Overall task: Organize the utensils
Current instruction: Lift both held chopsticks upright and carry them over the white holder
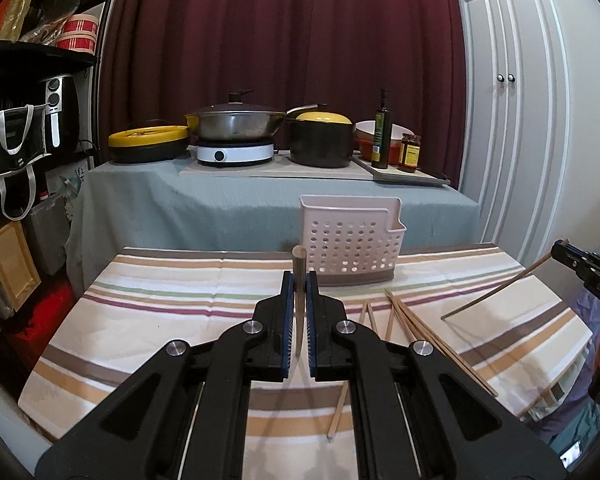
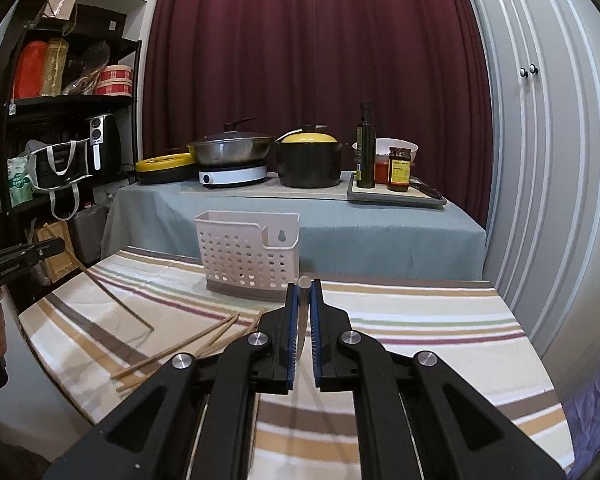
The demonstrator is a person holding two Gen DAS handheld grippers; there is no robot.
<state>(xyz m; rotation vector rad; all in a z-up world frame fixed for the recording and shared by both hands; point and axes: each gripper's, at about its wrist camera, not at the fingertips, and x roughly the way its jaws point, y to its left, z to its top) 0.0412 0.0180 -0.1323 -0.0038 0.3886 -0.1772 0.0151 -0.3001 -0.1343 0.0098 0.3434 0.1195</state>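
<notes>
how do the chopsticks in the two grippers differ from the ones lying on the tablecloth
The held chopsticks, one in the left gripper and one in the right gripper, are lifted off the cloth and clamped between blue pads; the loose chopsticks lie flat on the striped tablecloth. The held ones are single, one per gripper; the loose ones lie in a crossed scatter. All look like thin, light wooden sticks, and none is in the white basket yet.
</notes>
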